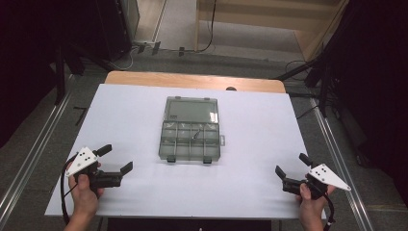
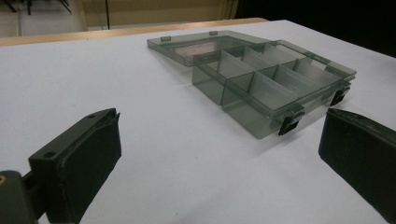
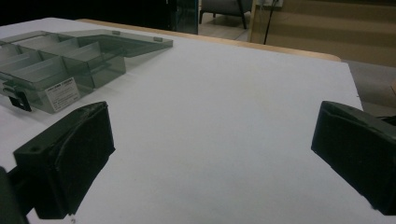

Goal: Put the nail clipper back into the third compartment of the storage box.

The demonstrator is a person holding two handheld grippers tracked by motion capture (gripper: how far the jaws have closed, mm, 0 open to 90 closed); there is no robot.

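Jaws of both grippers are seen spread wide and empty, with nothing held between them. At the near edge of the white tabletop (image 1: 144, 192) the left gripper (image 1: 115, 159) is held by one hand (image 1: 85, 192) and the right gripper (image 1: 291, 169) by the other hand (image 1: 312, 199), each well apart from the work. Farther in, at the middle of the tabletop, a smoky transparent organiser box (image 1: 190, 142) is found lying open, its compartmented tray (image 2: 266, 84) nearest the person and its lid (image 1: 191, 109) folded flat behind. Two dark latches (image 2: 290, 123) are set on the front wall. A small thin item appears to lie in one compartment, though what it is cannot be told. The step in hand is judged to be the approach to the box. It would best be made from both sides at once, the jaws kept wide until the tray's wall or the lid's far rim is straddled, so that the light box is not pushed across the smooth surface.
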